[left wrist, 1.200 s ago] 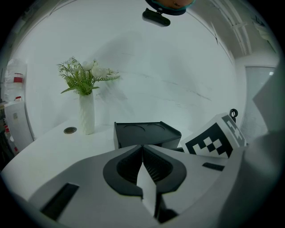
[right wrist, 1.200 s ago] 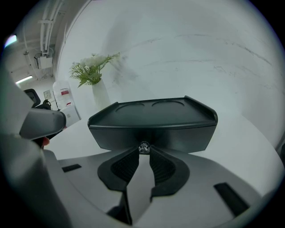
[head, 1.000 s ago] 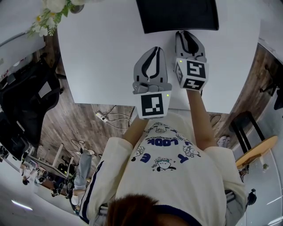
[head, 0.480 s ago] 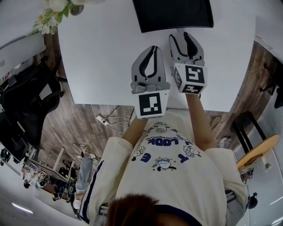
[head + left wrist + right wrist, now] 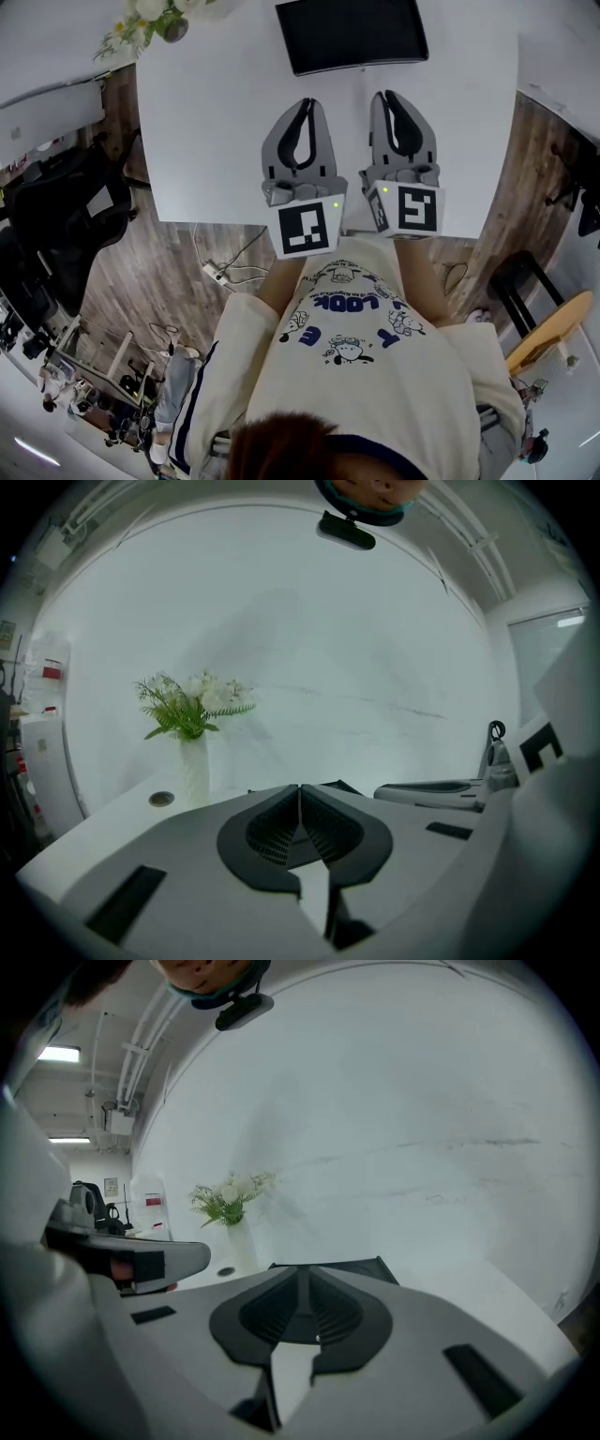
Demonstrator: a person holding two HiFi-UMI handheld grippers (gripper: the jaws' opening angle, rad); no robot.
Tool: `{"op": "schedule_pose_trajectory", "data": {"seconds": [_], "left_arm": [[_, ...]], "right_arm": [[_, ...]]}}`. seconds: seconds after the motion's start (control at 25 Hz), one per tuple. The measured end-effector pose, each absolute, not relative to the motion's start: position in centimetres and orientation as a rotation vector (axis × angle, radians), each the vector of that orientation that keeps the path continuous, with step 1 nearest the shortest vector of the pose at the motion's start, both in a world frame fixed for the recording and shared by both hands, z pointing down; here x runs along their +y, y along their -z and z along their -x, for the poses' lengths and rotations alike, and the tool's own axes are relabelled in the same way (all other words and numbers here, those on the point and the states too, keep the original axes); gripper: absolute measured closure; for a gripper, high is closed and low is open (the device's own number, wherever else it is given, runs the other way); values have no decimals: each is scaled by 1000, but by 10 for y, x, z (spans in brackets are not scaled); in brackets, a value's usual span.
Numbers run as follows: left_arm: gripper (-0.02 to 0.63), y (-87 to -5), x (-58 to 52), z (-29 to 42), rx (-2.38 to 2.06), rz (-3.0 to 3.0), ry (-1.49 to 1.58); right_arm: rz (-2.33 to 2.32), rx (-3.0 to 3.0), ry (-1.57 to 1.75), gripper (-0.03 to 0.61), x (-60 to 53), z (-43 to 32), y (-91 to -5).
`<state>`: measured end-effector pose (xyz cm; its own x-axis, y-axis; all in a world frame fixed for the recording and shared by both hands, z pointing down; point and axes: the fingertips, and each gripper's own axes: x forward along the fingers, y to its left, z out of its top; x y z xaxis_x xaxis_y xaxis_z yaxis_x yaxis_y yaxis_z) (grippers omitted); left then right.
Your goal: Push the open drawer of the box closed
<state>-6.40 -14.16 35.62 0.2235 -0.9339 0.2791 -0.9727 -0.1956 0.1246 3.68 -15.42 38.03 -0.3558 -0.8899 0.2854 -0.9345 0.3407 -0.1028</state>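
The black box (image 5: 352,36) lies at the far edge of the white table (image 5: 206,122). From above it is a flat dark rectangle, and I cannot make out a drawer sticking out. My left gripper (image 5: 303,101) rests on the table short of the box, jaws shut and empty. Beside it, my right gripper (image 5: 389,96) is closing, tips together with nothing between them. The left gripper view shows the left gripper (image 5: 299,787) with a dark corner of the box (image 5: 342,786) beyond its tips. In the right gripper view the box (image 5: 356,1267) sits just past the right gripper (image 5: 305,1269).
A white vase of flowers (image 5: 155,19) stands at the table's far left corner, also in the left gripper view as the vase (image 5: 195,761) and in the right gripper view as the vase (image 5: 234,1222). A white wall rises behind the table. Chairs and cables lie on the wooden floor around it.
The right gripper has drawn back from the box's front edge to sit level with the left gripper. Its jaws spread and then came together. The left gripper shifted back slightly.
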Motion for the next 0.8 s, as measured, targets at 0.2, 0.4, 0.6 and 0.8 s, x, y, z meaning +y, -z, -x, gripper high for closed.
{"op": "schedule_pose_trajectory", "data": {"seconds": [0.2, 0.4, 0.6, 0.8], "left_arm": [[594, -330, -135, 61, -1830, -2281, -167], [594, -312, -131, 57, -1855, -2321, -154], [594, -301, -124, 54, -1877, -2344, -147], [594, -292, -117, 52, -1898, -2349, -141]], "right_arm": [[-1689, -2447, -327, 532, -145, -39, -355], [-1683, -2459, -292, 534, -137, -39, -342], [-1697, -2470, -264, 536, -131, -42, -327], [-1704, -2500, -252, 537, -125, -44, -314]]}}
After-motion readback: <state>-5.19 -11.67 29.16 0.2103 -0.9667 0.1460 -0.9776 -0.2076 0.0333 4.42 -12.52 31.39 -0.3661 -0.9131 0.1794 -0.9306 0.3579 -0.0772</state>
